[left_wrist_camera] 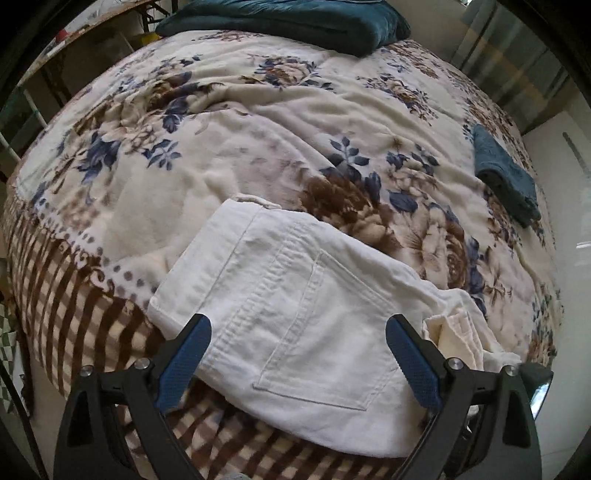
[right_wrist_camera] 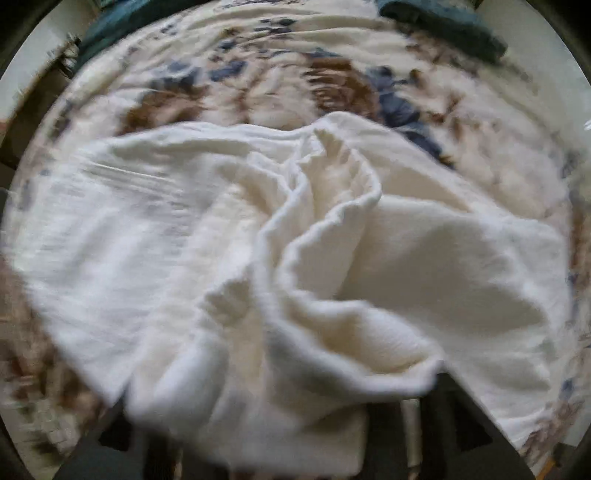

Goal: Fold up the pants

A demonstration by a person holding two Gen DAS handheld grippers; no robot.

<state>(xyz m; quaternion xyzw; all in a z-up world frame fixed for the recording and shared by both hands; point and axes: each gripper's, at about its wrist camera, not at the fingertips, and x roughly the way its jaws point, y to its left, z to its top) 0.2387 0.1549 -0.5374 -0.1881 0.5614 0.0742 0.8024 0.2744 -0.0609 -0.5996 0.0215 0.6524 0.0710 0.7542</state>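
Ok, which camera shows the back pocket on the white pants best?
The left wrist view: the back pocket lies flat and sharp between the open left gripper. The right wrist view shows only blurred, bunched white pants, no pocket.

The bed [left_wrist_camera: 192, 206] is covered by a cream blanket [left_wrist_camera: 236, 147] with blue and brown flowers. White pants [left_wrist_camera: 295, 295] lie at its near edge, a folded teal towel [left_wrist_camera: 506, 177] at its right, a dark teal blanket [left_wrist_camera: 295, 22] at its far end.
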